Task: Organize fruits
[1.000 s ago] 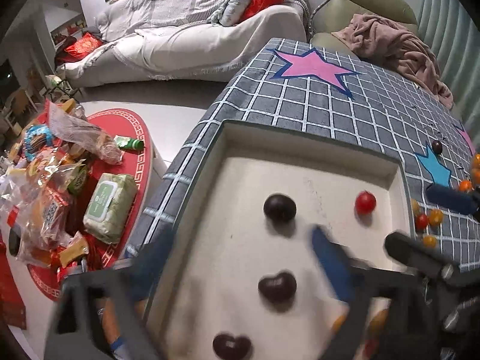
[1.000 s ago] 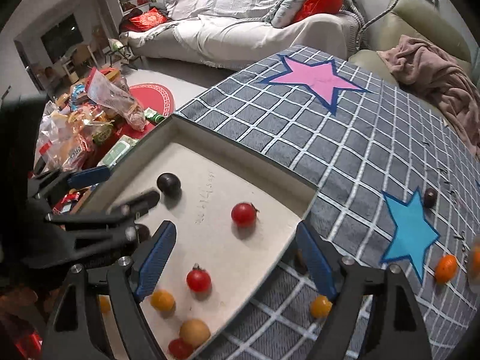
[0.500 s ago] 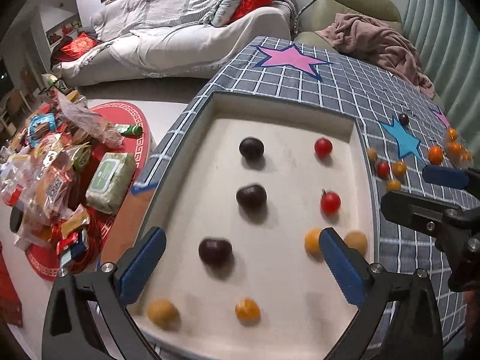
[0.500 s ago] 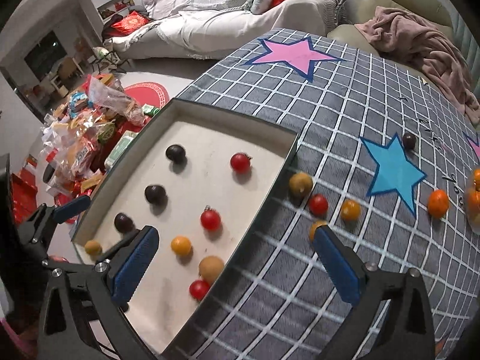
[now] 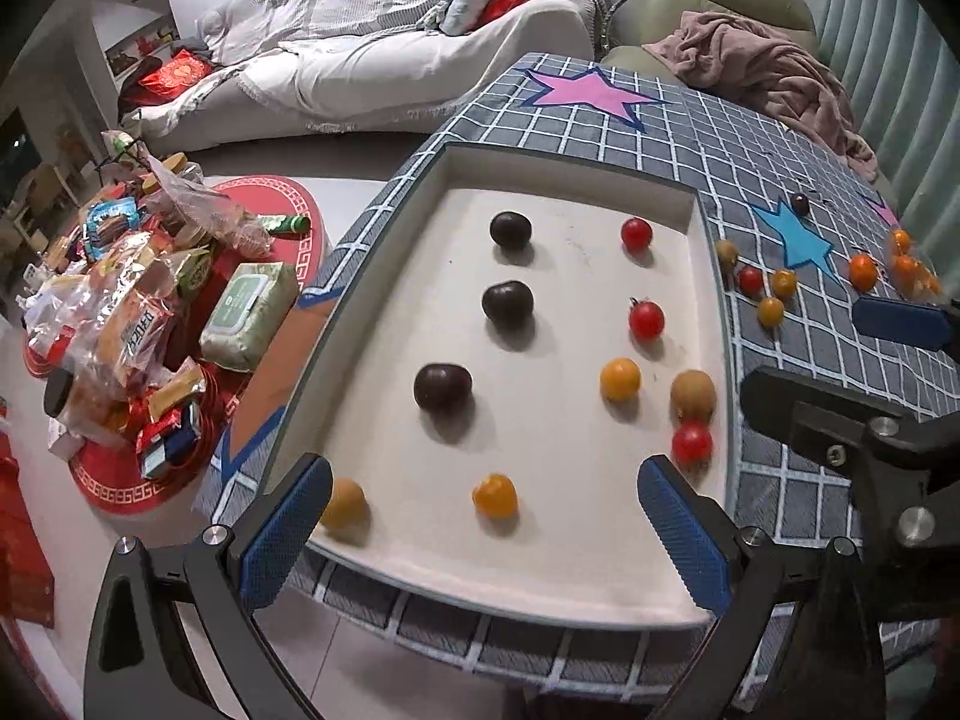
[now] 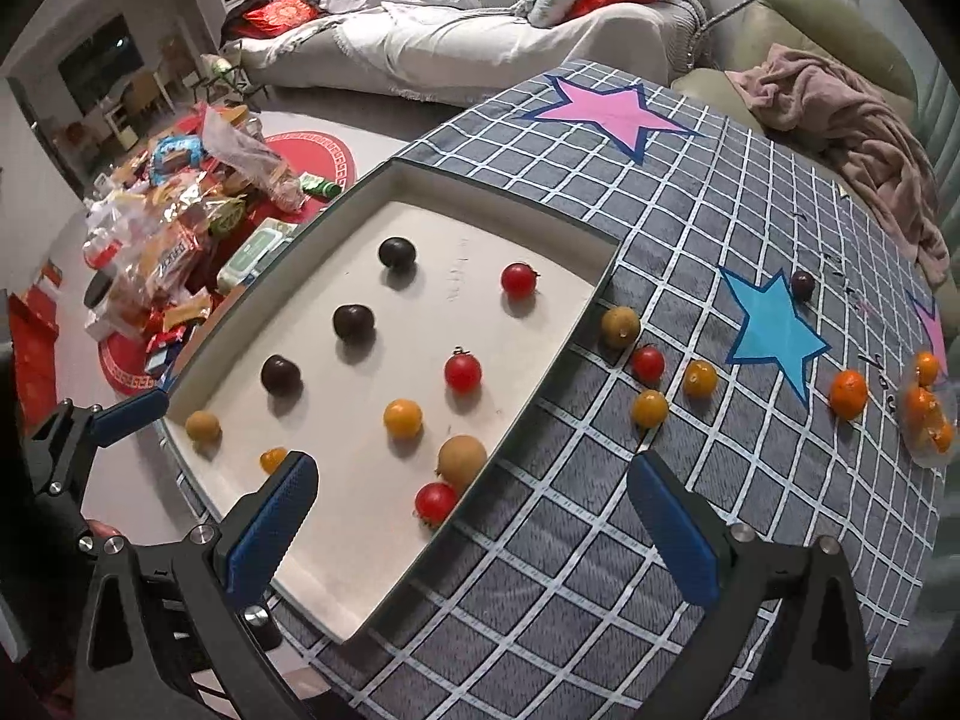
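Note:
A white tray (image 5: 564,588) lies on the checked tablecloth; it also shows in the right wrist view (image 6: 336,576). In it lie three dark plums (image 5: 509,302), red cherry tomatoes (image 5: 646,319), yellow tomatoes (image 5: 620,379) and brown longans (image 5: 693,394), spaced apart. Loose fruits (image 6: 650,407) lie on the cloth right of the tray, with oranges (image 6: 848,394) farther right. My left gripper (image 5: 480,531) is open and empty above the tray's near edge. My right gripper (image 6: 474,525) is open and empty above the tray's right rim.
A red round floor mat with snack packets (image 5: 126,324) lies left of the table. A sofa (image 5: 390,60) and a pink blanket (image 5: 774,78) are behind. A dark plum (image 6: 802,285) sits by the blue star (image 6: 774,330).
Both grippers have pulled back and up from the tray, so the whole tray and the loose fruits now show. Both stay open and empty.

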`<state>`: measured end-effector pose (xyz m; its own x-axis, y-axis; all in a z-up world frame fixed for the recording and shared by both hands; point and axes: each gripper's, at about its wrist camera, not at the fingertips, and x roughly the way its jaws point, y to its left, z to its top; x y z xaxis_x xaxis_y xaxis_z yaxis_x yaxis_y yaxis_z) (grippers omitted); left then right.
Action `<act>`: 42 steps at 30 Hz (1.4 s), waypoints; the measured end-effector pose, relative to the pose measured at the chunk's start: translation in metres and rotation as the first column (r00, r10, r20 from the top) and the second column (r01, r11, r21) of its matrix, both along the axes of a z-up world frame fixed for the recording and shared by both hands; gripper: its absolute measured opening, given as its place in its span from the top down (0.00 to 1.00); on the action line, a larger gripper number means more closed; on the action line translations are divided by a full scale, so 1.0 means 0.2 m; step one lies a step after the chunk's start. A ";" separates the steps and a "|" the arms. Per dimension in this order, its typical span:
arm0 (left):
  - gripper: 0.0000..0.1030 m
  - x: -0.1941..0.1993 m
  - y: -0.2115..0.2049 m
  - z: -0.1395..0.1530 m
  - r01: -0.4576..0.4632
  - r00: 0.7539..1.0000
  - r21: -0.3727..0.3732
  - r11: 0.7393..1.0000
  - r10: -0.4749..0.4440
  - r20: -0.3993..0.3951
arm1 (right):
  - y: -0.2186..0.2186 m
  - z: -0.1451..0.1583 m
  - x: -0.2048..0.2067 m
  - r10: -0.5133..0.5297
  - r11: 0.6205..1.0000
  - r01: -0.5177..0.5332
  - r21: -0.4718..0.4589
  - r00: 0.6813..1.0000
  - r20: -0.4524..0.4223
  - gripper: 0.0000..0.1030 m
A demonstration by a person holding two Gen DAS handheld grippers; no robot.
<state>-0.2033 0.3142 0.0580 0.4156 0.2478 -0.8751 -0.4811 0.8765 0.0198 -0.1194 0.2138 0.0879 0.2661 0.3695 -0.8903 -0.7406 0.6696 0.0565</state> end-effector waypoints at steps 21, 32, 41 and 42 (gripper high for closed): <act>0.01 -0.10 -0.07 0.04 0.019 1.000 0.025 1.000 -0.019 0.001 | 0.01 0.00 -0.16 0.039 0.999 -0.039 -0.033 0.999 0.007 0.00; 0.01 -0.11 -0.10 0.04 0.023 1.000 0.029 0.999 -0.023 -0.001 | -0.01 0.00 -0.17 0.039 0.998 -0.039 -0.042 0.999 0.006 0.00; 0.01 -0.12 -0.11 0.04 0.026 1.000 0.031 0.999 -0.025 -0.004 | -0.01 0.00 -0.17 0.039 0.998 -0.038 -0.039 0.999 0.003 0.00; 0.01 -0.13 -0.11 0.04 0.026 1.000 0.031 0.999 -0.026 -0.004 | -0.02 -0.01 -0.18 0.038 0.999 -0.038 -0.038 0.999 0.004 0.00</act>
